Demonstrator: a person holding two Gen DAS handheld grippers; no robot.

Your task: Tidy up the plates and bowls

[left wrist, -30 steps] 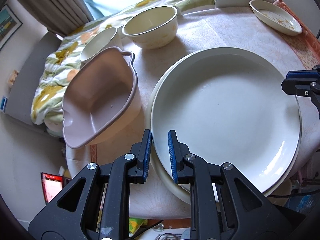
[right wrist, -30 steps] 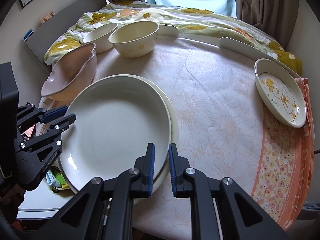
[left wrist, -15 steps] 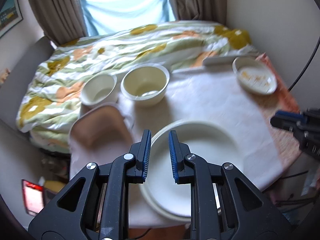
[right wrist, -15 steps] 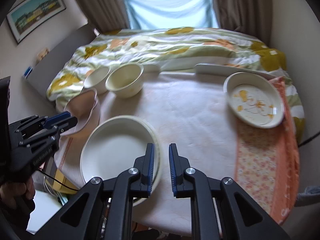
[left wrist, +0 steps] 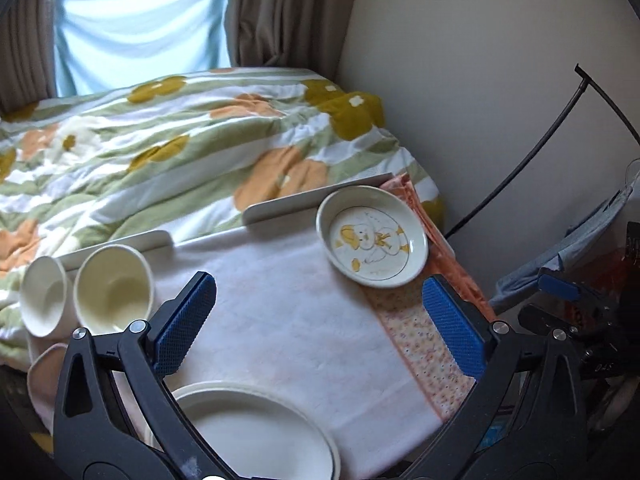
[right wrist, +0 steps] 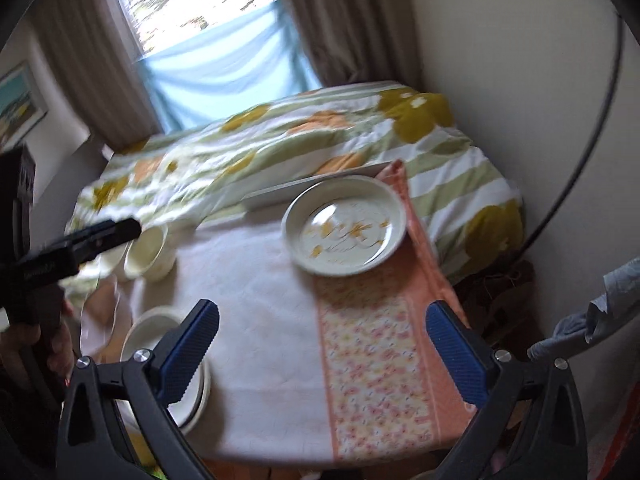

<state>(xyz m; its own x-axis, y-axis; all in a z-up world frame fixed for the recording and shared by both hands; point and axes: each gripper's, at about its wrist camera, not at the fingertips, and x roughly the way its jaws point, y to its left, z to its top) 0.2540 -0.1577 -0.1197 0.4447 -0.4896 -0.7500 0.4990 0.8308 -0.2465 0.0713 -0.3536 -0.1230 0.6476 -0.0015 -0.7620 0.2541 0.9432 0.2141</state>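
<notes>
Both tools are hanging above the table (left wrist: 288,320) with pads spread wide — the left tool (left wrist: 320,320) and the right tool (right wrist: 322,344) gripping nothing. The printed dish (left wrist: 372,236) is sitting at the far right; two bowls (left wrist: 114,294) far left; stacked plates (left wrist: 256,436) near.

Soft daylight, fisheye views, one blurred

Light enters through the window (right wrist: 208,12); right wrist view is motion-smeared, left is sharper; edges bend and darken at the corners.
</notes>
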